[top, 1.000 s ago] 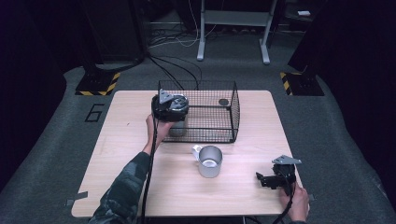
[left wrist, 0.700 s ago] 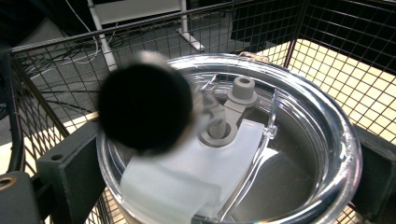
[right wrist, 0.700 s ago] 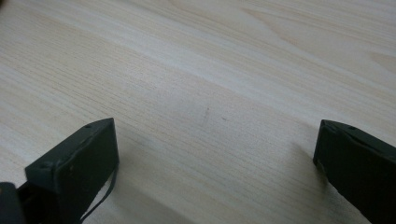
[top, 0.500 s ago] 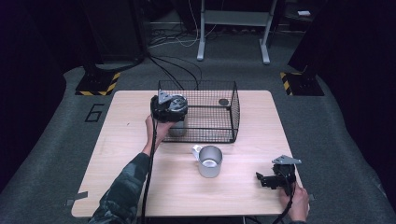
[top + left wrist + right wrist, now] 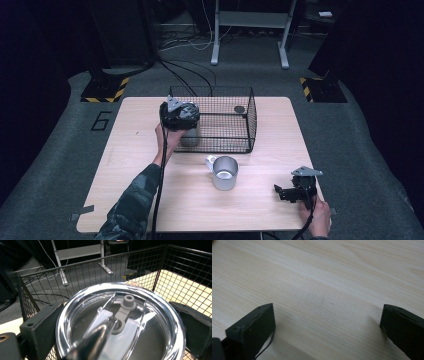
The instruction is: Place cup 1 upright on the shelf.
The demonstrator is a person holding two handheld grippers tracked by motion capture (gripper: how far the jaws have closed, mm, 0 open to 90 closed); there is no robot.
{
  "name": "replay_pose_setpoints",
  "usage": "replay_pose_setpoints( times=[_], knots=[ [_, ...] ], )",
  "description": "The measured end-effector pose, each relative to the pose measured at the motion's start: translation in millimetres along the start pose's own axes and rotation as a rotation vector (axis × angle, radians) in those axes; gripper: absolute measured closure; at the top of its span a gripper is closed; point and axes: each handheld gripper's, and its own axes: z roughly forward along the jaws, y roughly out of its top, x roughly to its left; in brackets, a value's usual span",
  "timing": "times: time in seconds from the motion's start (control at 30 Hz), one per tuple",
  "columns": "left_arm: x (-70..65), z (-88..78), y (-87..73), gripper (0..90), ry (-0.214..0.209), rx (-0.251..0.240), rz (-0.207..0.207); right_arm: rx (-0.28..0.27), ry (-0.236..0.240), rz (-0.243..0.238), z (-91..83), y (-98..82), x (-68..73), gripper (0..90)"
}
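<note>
Left tongs [image 5: 120, 322] clamp lidded tumbler [image 5: 122, 322] inside wire basket [image 5: 175, 277]; right tongs [image 5: 327, 325] wide, empty.

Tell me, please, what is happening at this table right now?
A person works with a gripper in each hand. The left gripper is over the near left corner of the wire basket, its jaws on either side of a lidded steel tumbler inside the basket. A metal mug stands on the table in front of the basket. The right gripper rests open near the table's front right corner, holding nothing.
</note>
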Motion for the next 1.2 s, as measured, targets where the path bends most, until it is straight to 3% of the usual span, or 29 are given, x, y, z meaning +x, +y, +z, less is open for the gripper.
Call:
replay_pose_setpoints(
  times=[0.23, 0.3, 0.6, 0.83, 0.97, 1.2],
  knots=[
    [1.4, -9.0, 13.8, 2.7, -0.025, -0.031, 0.007, 0.001, 0.001, 0.001, 0.0, 0.0, 0.0, 0.0],
    [1.1, -11.5, 19.6, 0.0, -0.038, -0.011, 0.005, 0.001, 0.001, 0.0, 0.0, 0.1, 0.0, 0.0],
    [2.6, -31.2, 33.3, 0.0, -0.029, -0.013, 0.042, 0.001, 0.002, 0.001, 0.0, 0.1, -0.1, 0.0],
    [5.1, -53.1, 34.9, 0.0, -0.064, -0.014, 0.025, 0.0, 0.001, 0.001, 0.0, 0.0, 0.0, 0.0],
    [4.0, -70.8, 31.5, 0.0, -0.077, -0.025, 0.048, 0.0, 0.001, 0.001, 0.0, 0.0, 0.0, 0.0],
    [5.6, -100.3, 16.4, 0.0, -0.091, 0.011, 0.084, 0.001, 0.001, 0.002, 0.0, 0.0, 0.1, 0.0]
  ],
)
